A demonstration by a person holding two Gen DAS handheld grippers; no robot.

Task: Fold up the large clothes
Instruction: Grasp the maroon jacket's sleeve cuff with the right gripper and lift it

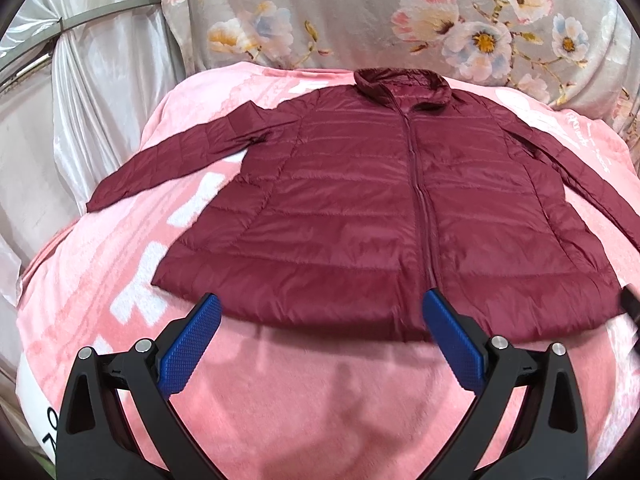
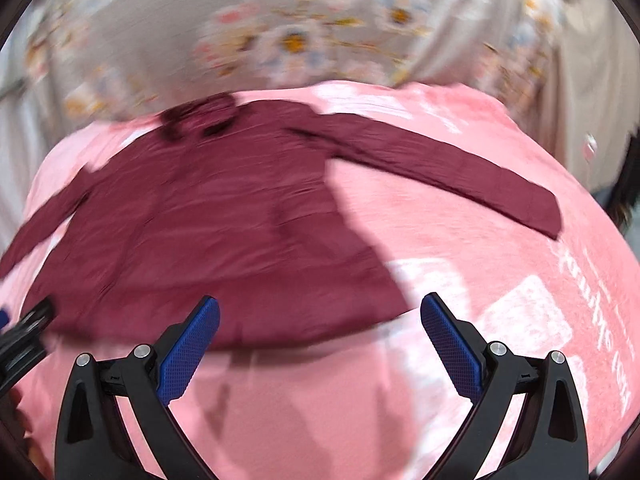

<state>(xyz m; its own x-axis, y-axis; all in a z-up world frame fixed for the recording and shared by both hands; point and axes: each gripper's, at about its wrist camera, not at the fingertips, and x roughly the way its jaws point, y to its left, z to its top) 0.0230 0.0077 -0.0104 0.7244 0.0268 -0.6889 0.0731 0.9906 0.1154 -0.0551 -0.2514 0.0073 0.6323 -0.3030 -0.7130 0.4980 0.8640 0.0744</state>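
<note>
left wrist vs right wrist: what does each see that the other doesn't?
Left wrist only: sharp view of the zipper, the collar's inside, the left sleeve's cuff, and white satin drapes.

Right wrist only: the right sleeve stretched out to its cuff, though the frame is motion-blurred.

Both: maroon jacket flat on the pink blanket, floral fabric behind, left gripper and right gripper open, empty.
</note>
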